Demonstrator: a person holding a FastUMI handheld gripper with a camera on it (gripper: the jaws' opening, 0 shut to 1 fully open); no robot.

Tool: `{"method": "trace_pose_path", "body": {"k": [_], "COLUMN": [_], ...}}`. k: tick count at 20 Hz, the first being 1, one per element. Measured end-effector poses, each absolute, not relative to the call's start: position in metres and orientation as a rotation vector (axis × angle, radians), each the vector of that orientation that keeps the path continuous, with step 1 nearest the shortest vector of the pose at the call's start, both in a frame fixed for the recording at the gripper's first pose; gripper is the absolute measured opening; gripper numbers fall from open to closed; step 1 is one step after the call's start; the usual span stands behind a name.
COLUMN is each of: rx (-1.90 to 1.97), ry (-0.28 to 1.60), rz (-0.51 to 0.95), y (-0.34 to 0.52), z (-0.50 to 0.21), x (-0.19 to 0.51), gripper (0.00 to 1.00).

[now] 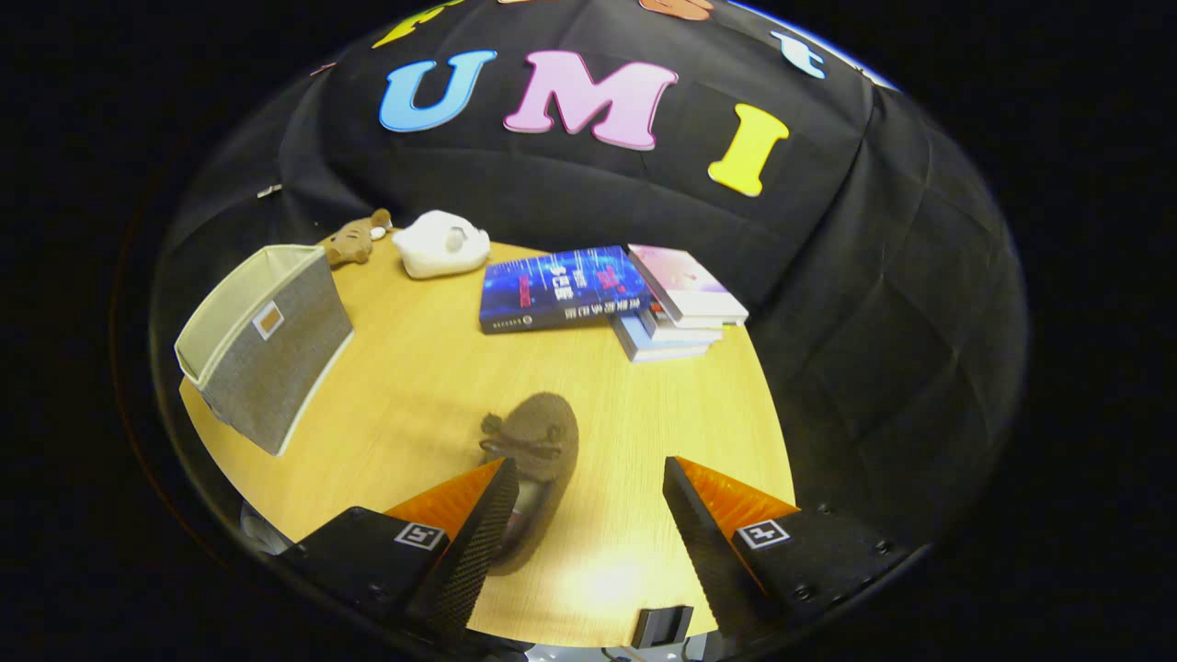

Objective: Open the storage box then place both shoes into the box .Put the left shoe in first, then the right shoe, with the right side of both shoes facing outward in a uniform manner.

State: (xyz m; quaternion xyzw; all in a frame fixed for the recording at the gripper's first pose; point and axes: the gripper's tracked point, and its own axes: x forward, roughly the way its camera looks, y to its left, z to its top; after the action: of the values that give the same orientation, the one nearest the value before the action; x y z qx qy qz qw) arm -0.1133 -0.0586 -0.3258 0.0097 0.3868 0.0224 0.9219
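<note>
Gripper [588, 473] camera, above table [644, 405] (angled down)

I'm holding the gripper [588, 478] tilted down over the tabletop, fingers spread wide apart w/ nothing pinched btwn them. L finger [478, 542] is sitting right against the shoe [533, 460], partly covering its heel end; R finger [703, 542] is hanging well clear of it.
</note>
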Motion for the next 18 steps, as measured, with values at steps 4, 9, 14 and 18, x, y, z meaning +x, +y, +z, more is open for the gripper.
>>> {"method": "trace_pose_path", "body": {"k": [4, 9, 14, 18], "rx": [-0.018, 0.025, 0.054, 0.102], "ry": [0.892, 0.929, 0.979, 0.998], "rz": [0.091, 0.097, 0.079, 0.04], "y": [-0.047, -0.028, -0.02, -0.024], "z": [-0.381, -0.414, -0.437, -0.438], "x": [-0.117, -0.09, -0.072, -0.073], "gripper": [0.98, 0.89, 0.51, 0.07]}}
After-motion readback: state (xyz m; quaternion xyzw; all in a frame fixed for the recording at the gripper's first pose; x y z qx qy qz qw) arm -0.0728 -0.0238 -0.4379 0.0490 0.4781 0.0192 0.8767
